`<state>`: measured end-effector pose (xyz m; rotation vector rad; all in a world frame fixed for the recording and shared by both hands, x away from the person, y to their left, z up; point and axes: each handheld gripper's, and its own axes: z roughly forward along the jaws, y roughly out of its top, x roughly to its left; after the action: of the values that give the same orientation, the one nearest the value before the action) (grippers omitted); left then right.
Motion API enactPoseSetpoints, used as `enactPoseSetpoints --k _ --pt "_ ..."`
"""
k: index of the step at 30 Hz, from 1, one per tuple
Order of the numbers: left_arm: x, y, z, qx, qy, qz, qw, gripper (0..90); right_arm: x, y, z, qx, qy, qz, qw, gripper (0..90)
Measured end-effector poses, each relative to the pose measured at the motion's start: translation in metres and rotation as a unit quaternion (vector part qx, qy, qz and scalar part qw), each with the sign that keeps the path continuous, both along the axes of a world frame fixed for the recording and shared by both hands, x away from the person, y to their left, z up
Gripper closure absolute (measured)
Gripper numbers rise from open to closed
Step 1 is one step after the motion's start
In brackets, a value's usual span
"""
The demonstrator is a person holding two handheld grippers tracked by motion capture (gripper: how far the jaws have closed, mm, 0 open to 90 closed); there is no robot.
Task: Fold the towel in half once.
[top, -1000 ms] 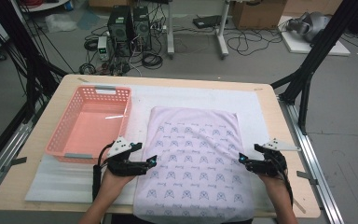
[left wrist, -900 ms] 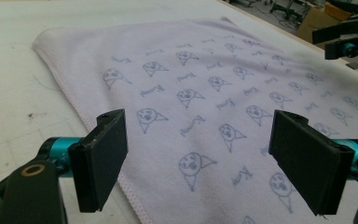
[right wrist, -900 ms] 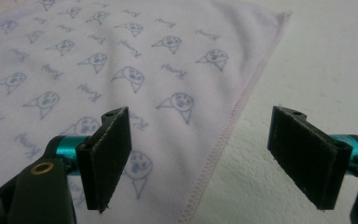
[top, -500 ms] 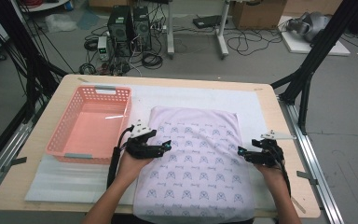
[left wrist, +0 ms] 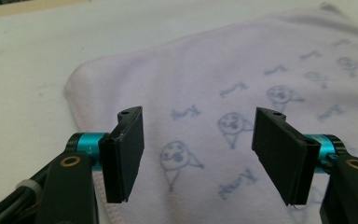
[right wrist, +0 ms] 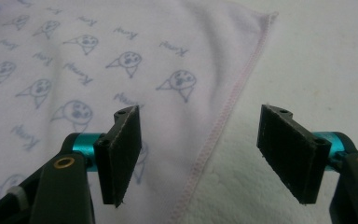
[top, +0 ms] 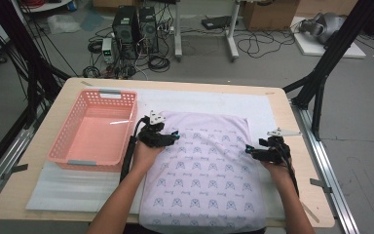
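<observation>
A pale lilac towel printed with small blue faces lies spread flat on the white mat, its near end hanging over the table's front edge. My left gripper hovers open over the towel's far left part, and the cloth fills the space between its jaws with the far left corner beyond. My right gripper is open at the towel's right edge; its jaws straddle the stitched hem, with cloth on the left and bare mat on the right.
A pink plastic basket, with nothing in it, stands on the table's left side, close to my left forearm. The wooden table shows beyond the mat on the right. Computers, cables and black frame legs stand on the floor behind.
My left gripper has travelled forward and right from the towel's near left edge to its far left part. My right gripper has shifted slightly forward along the right hem.
</observation>
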<state>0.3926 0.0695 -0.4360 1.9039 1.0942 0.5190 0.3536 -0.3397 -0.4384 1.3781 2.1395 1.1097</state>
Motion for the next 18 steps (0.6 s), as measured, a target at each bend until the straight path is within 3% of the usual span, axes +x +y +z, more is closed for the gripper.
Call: enactPoseSetpoints --k 4,7,10,12,13,18 --pt "0.004 0.003 -0.005 0.019 0.006 0.029 0.9994 35.5 0.009 0.005 -0.003 -0.007 0.005 -0.004 1.0000 32.9" --pt "0.005 0.006 -0.007 0.033 0.017 0.037 0.9986 35.4 0.015 0.008 -0.009 -0.016 0.018 -0.007 0.9997 33.8" --pt "0.007 0.009 -0.010 0.033 0.032 0.047 0.9978 35.0 0.016 0.008 -0.010 -0.017 0.018 -0.010 0.9997 36.8" --pt "0.007 0.011 -0.012 0.045 0.040 0.053 0.9968 35.1 0.016 0.007 -0.009 -0.019 0.020 -0.011 0.9995 40.1" --pt "0.007 0.011 -0.013 0.039 0.043 0.053 0.9969 35.2 0.016 0.007 -0.009 -0.024 0.018 -0.010 0.9995 42.0" --pt "0.005 0.013 -0.016 0.037 0.033 0.053 0.9973 35.9 0.016 0.010 -0.008 -0.051 0.016 -0.015 0.9985 51.4"
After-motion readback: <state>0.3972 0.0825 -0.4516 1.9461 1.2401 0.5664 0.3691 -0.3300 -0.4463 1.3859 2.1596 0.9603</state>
